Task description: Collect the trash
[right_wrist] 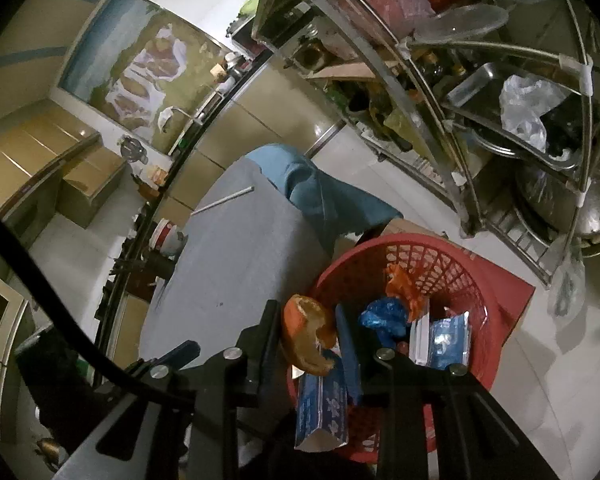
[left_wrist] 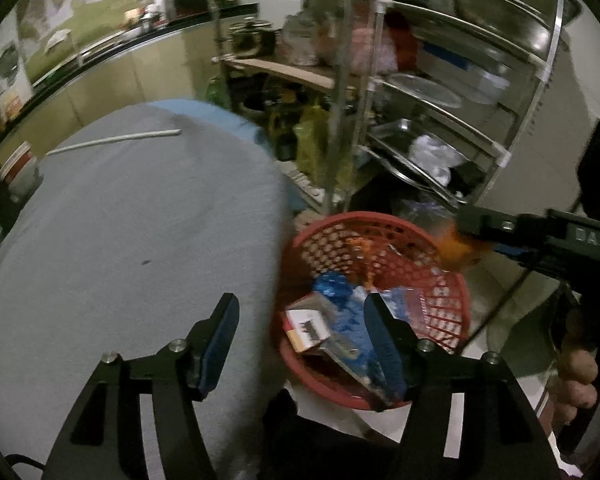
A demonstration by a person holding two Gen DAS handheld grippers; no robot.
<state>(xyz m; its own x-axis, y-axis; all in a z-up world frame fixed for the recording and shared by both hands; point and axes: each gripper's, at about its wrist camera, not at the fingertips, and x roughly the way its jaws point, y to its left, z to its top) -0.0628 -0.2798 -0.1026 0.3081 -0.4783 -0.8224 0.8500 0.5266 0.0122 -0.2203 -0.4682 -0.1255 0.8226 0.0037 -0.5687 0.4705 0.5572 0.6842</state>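
A red mesh basket stands on the floor beside the grey-covered table. It holds blue wrappers, a white and red box and an orange wrapper. My left gripper is open over the table's edge and the basket's near rim, with nothing between its fingers. My right gripper is shut on a piece of orange peel, held above the basket's rim. A thin white stick lies at the table's far end.
A steel rack with pans, bags and bottles stands behind the basket. A blue cloth hangs off the table's far corner. A red and white tub sits left of the table. A person's hand grips the right gripper's handle.
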